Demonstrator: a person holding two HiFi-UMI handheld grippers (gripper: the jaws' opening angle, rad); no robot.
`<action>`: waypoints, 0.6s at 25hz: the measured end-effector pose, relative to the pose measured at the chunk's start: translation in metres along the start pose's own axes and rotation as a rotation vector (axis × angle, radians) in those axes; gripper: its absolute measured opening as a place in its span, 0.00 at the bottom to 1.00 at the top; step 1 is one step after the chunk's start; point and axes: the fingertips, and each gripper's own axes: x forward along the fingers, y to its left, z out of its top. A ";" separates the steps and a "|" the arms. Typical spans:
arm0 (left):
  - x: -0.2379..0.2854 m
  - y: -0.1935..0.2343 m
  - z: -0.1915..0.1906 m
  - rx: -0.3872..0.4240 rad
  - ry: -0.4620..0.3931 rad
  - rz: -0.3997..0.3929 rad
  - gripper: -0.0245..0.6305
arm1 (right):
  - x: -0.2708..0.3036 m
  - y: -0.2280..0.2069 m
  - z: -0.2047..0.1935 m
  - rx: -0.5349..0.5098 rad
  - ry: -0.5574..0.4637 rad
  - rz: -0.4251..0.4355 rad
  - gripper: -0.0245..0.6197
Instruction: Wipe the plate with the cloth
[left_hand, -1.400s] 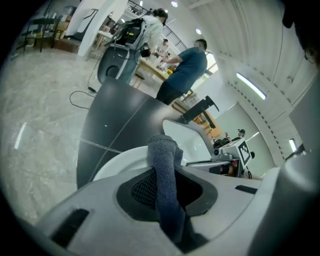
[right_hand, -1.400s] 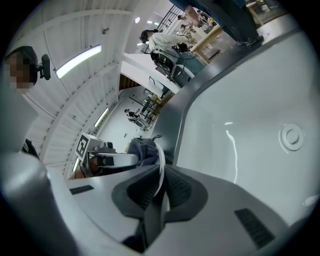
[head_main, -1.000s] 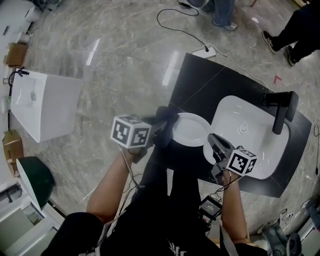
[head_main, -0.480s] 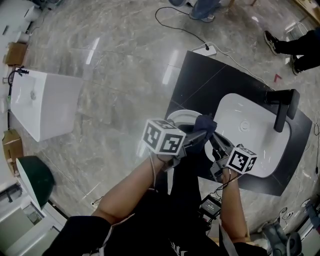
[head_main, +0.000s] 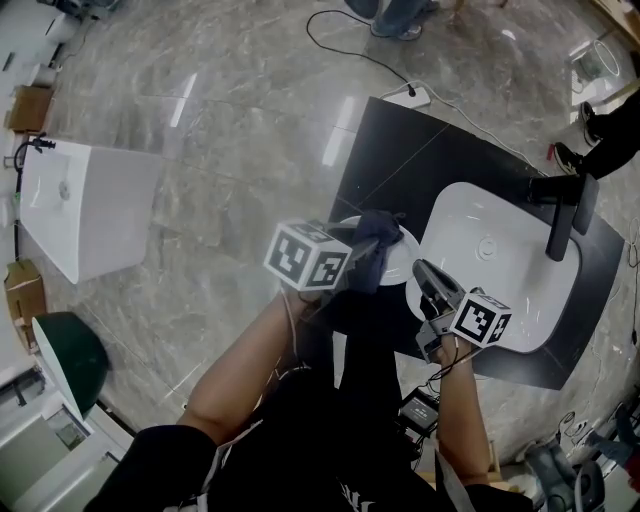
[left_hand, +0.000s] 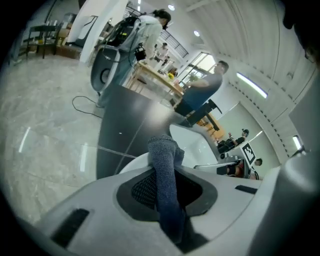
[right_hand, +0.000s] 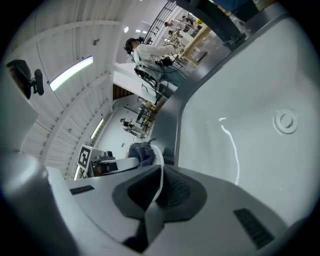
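The white plate (head_main: 405, 262) is held on edge over the black counter (head_main: 400, 150); in the right gripper view its thin rim (right_hand: 159, 176) runs between the jaws. My right gripper (head_main: 426, 277) (right_hand: 158, 184) is shut on that rim. A dark blue cloth (head_main: 374, 243) (left_hand: 164, 165) lies against the plate's face, pinched in my left gripper (head_main: 362, 250) (left_hand: 166, 192), which is shut on it. The cloth (right_hand: 142, 150) also shows past the plate in the right gripper view. Most of the plate is hidden behind the cloth and the left gripper's marker cube (head_main: 308, 256).
A white sink basin (head_main: 505, 270) with a black faucet (head_main: 560, 215) is set in the counter to the right. A loose white basin (head_main: 90, 205) stands on the marble floor at left. A cable and power strip (head_main: 412, 98) lie beyond the counter. A person's foot (head_main: 568, 158) is at right.
The left gripper swept the cloth from the plate's left edge across to its right, then back toward the middle and a little up. The right gripper kept the plate nearly still.
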 end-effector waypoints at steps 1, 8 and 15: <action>-0.007 0.009 -0.001 -0.007 -0.002 0.021 0.13 | 0.000 0.000 0.000 0.004 -0.001 0.000 0.06; -0.059 0.052 -0.009 -0.064 -0.045 0.112 0.13 | -0.001 0.001 0.001 0.013 -0.011 0.011 0.06; -0.069 -0.002 0.007 -0.039 -0.148 0.027 0.13 | 0.000 0.002 0.002 0.009 -0.023 0.005 0.06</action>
